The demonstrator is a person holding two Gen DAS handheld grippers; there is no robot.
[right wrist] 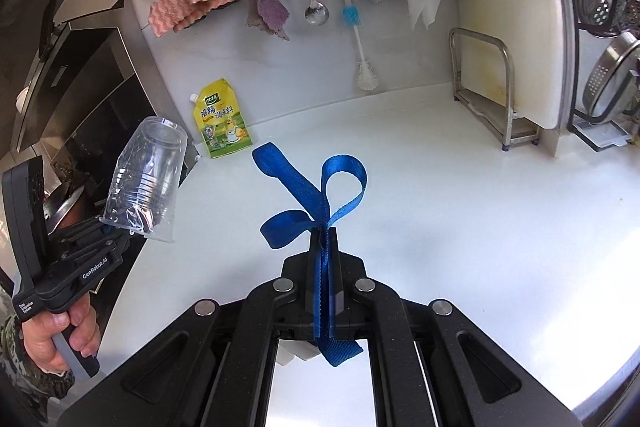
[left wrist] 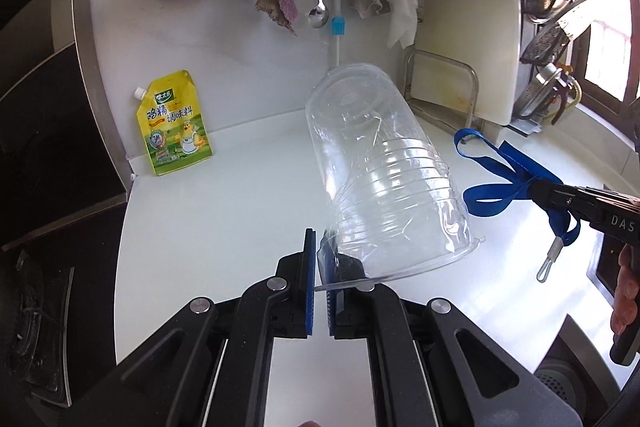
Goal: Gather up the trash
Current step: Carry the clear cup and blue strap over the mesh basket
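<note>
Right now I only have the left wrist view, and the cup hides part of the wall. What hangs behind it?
Observer: Behind the cup hangs a bottle brush, its white head low on the wall.
Operator: Is the right claw shut on the strap?
Observer: Yes, and the strap's tail hangs out behind the pads.
Operator: What's behind the left claw?
Observer: A hand in a camouflage sleeve grips its handle.
</note>
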